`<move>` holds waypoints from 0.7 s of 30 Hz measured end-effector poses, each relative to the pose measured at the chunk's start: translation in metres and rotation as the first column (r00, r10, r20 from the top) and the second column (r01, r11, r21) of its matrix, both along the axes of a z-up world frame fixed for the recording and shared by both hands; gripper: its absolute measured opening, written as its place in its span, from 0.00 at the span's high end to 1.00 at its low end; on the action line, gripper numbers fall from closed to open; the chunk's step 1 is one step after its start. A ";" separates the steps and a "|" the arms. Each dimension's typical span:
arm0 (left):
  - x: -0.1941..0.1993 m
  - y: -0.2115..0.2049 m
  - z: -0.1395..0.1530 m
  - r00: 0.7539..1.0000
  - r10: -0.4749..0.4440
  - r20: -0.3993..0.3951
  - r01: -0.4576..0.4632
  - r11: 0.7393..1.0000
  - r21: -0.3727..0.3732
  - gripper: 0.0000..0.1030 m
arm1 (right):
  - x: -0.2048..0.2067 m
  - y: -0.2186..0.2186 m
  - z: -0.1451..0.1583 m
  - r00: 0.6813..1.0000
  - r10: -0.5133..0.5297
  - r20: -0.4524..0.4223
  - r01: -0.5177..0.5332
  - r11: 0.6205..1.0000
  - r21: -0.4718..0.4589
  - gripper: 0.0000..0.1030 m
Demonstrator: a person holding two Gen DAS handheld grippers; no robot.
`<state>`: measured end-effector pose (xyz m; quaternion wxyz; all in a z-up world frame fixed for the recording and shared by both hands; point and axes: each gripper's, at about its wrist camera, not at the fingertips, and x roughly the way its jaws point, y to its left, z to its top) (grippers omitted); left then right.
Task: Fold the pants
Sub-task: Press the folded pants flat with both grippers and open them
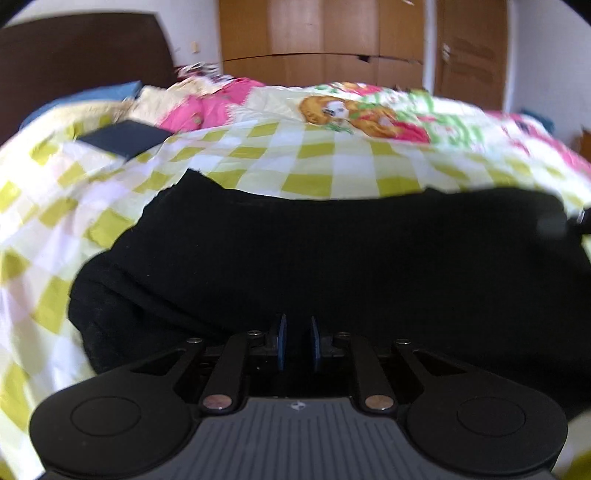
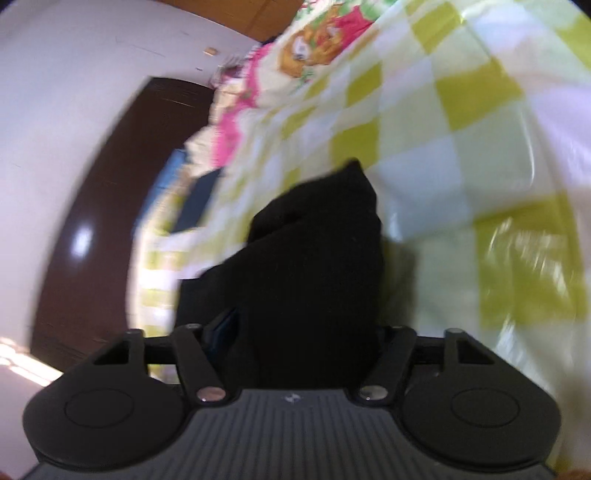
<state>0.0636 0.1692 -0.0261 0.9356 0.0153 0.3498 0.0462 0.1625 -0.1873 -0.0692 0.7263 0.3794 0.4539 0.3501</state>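
The black pants lie spread across a bed with a yellow-and-white checked sheet. My left gripper sits low over the near edge of the pants, its blue pads close together with a narrow gap; whether cloth is pinched there is hard to tell. In the right wrist view, my right gripper is rolled sideways and holds a thick bunch of the black pants between its fingers, lifted off the sheet. The right finger is hidden by cloth.
A dark blue folded item lies on the bed at the far left, also in the right wrist view. Pink and cartoon-print bedding is piled at the back. A dark headboard and wooden wardrobe stand behind.
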 end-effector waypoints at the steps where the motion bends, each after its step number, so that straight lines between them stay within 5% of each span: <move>1: -0.001 -0.003 0.001 1.000 -0.013 -0.006 0.013 1.000 0.024 0.72 | -0.001 0.000 -0.006 1.000 -0.003 -0.017 0.003 1.000 0.017 0.36; 4: 0.003 -0.008 0.007 1.000 -0.024 -0.012 0.025 0.999 0.026 0.72 | -0.001 0.009 -0.020 0.999 -0.004 -0.035 0.005 1.000 0.027 0.36; 8: 0.005 -0.019 0.013 0.999 -0.040 -0.035 0.041 0.999 0.028 0.72 | 0.016 0.004 -0.014 0.997 -0.019 -0.078 0.020 1.000 0.020 0.79; 14: -0.009 -0.062 0.013 0.986 -0.149 -0.080 0.147 0.988 -0.040 0.72 | 0.029 -0.038 0.023 0.998 0.040 0.046 -0.031 0.982 -0.184 0.82; 18: -0.015 -0.100 0.015 0.971 -0.226 -0.075 0.218 0.970 -0.110 0.72 | 0.047 -0.069 0.029 0.995 0.083 0.046 -0.064 0.945 -0.321 0.81; 21: -0.020 -0.116 0.025 0.958 -0.281 -0.051 0.273 0.953 -0.135 0.71 | 0.048 -0.093 0.038 0.997 0.067 0.045 -0.044 0.914 -0.403 0.67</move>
